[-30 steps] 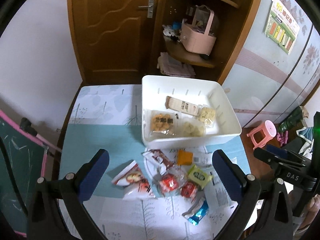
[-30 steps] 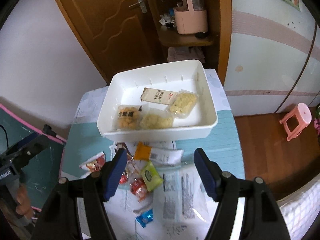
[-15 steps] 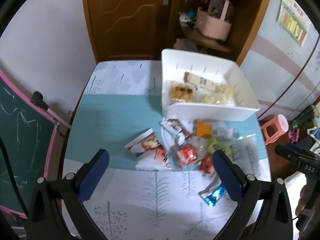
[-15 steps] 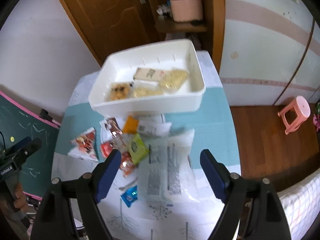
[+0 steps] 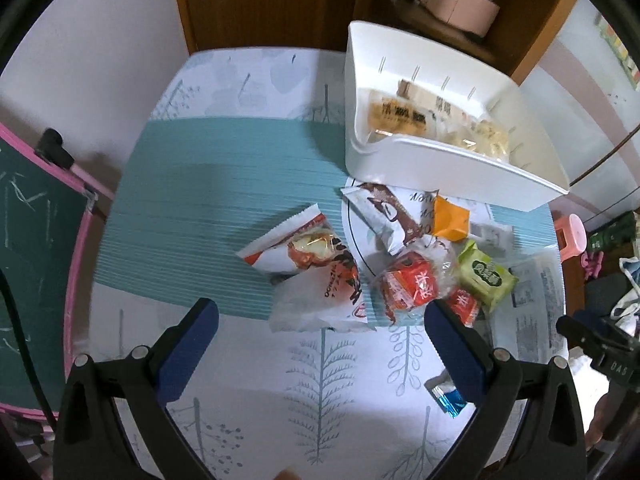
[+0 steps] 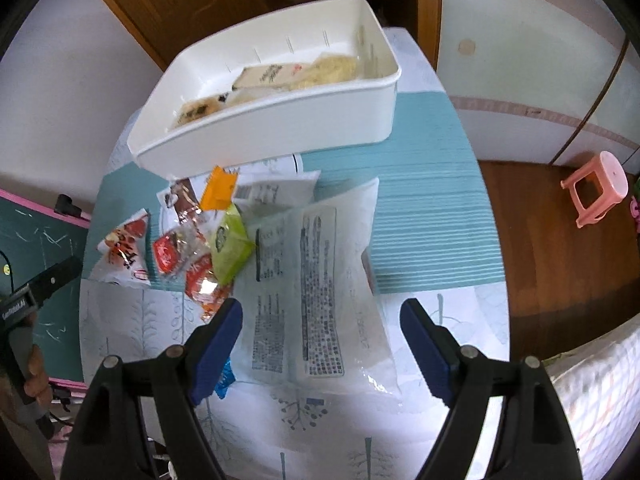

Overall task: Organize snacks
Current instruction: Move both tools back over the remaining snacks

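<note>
Both grippers lower vs 1 s ago, snacks closer in view, bin pushed toward top of frame.
Left gripper (image 5: 320, 328) jaws wide apart, nothing between pads, hovering over white/red pack (image 5: 316, 276) on bench (image 5: 200, 184). Right gripper (image 6: 322, 340) jaws just been opening, now wide apart, empty, over big clear printed bag (image 6: 316, 292). Loose snacks in a heap just in front of bin (image 5: 452, 168): brown/white bar (image 5: 384, 216), orange pack (image 5: 450, 220), red packs (image 5: 412, 280), green pack (image 5: 486, 276), blue wrapper (image 5: 446, 398) nearer cam by right finger of left gripper. Bin at far side of bench, w/ several pale snacks inside: cookies, a tan bar, yellowish pieces. Pink stool (image 6: 598, 184) on floor, well apart.
</note>
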`<state>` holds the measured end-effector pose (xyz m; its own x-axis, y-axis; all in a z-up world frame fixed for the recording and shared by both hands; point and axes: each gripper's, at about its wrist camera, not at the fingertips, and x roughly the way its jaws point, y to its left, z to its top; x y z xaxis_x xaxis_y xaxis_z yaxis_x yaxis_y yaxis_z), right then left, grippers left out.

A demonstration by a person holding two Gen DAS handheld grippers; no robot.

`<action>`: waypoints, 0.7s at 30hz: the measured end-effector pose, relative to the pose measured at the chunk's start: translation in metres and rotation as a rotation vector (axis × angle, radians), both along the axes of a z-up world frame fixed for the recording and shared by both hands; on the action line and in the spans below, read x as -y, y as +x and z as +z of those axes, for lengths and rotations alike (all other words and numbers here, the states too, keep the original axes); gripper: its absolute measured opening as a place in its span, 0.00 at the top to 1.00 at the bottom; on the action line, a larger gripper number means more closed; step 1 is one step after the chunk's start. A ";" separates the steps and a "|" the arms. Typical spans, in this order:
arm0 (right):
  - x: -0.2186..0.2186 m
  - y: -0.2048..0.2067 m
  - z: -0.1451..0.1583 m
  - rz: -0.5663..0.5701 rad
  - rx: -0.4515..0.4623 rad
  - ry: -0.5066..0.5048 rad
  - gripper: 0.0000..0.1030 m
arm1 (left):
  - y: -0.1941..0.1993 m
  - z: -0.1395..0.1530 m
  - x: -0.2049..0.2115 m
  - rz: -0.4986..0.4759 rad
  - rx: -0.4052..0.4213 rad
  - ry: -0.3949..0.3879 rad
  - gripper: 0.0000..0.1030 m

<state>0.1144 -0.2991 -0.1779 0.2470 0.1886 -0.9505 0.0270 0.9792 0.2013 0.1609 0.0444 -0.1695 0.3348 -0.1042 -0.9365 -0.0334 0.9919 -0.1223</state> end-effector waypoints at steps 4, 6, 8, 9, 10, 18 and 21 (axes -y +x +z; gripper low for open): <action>-0.001 0.005 -0.013 -0.002 -0.028 0.005 0.21 | 0.012 -0.018 -0.006 0.038 -0.043 -0.007 0.01; -0.001 0.007 -0.018 -0.003 -0.039 0.006 0.21 | 0.019 -0.031 -0.011 0.060 -0.085 -0.031 0.01; -0.001 0.009 -0.025 -0.007 -0.055 0.010 0.21 | 0.024 -0.041 -0.015 0.080 -0.116 -0.057 0.01; -0.002 0.010 -0.027 -0.007 -0.062 0.012 0.21 | 0.025 -0.045 -0.016 0.087 -0.126 -0.064 0.01; -0.002 0.010 -0.030 -0.007 -0.067 0.014 0.21 | 0.028 -0.049 -0.018 0.098 -0.137 -0.072 0.01; -0.008 0.015 -0.042 -0.008 -0.076 0.006 0.32 | 0.041 -0.071 -0.019 0.134 -0.177 -0.100 0.03; -0.009 0.016 -0.041 -0.011 -0.063 -0.003 0.34 | 0.045 -0.076 -0.015 0.129 -0.183 -0.098 0.06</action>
<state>0.1301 -0.2898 -0.2192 0.1892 0.1837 -0.9646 0.0504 0.9792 0.1964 0.2060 0.0595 -0.2457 0.1768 -0.1649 -0.9703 -0.1899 0.9616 -0.1980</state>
